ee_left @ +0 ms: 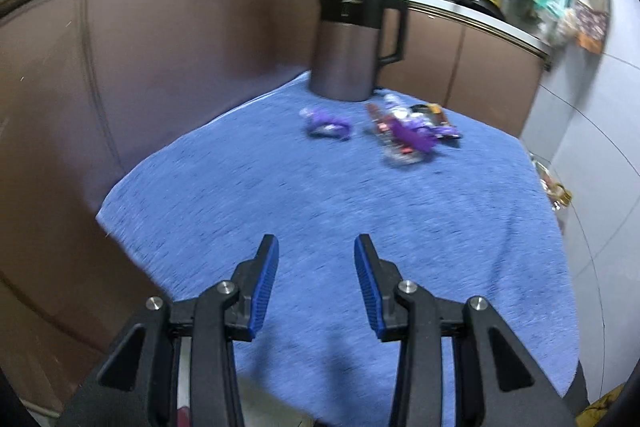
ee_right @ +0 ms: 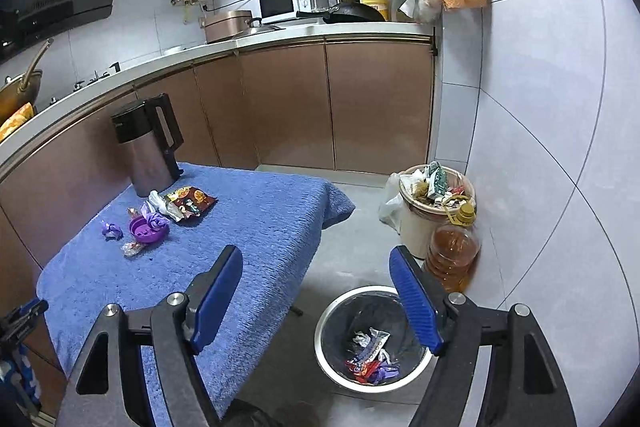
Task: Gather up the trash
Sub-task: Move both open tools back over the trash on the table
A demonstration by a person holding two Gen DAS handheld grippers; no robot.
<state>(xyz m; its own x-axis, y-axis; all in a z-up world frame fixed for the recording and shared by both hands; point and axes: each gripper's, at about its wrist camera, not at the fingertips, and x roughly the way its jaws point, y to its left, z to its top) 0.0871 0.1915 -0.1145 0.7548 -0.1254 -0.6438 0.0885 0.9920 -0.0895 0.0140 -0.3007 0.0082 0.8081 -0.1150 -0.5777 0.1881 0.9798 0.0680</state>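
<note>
Snack wrappers [ee_right: 188, 205] and a purple lid [ee_right: 146, 229] lie in a small heap on the blue towel-covered table [ee_right: 256, 227], with a crumpled purple wrapper [ee_right: 112, 230] just left of them. In the left wrist view the same heap [ee_left: 408, 131] and purple wrapper [ee_left: 328, 125] sit far ahead near the kettle. My left gripper [ee_left: 316, 247] hovers open over the table's near part, nothing between its pads. My right gripper [ee_right: 316, 259] stands open and empty beyond the table's right edge, above a round waste bin [ee_right: 326, 323] on the floor that holds crumpled wrappers [ee_right: 370, 355].
A steel kettle with a black handle [ee_right: 148, 151] stands at the table's back corner. A full beige bin [ee_right: 416, 227] and an oil bottle [ee_right: 452, 255] stand by the tiled wall. Brown cabinets [ee_right: 288, 107] under a counter run behind the table.
</note>
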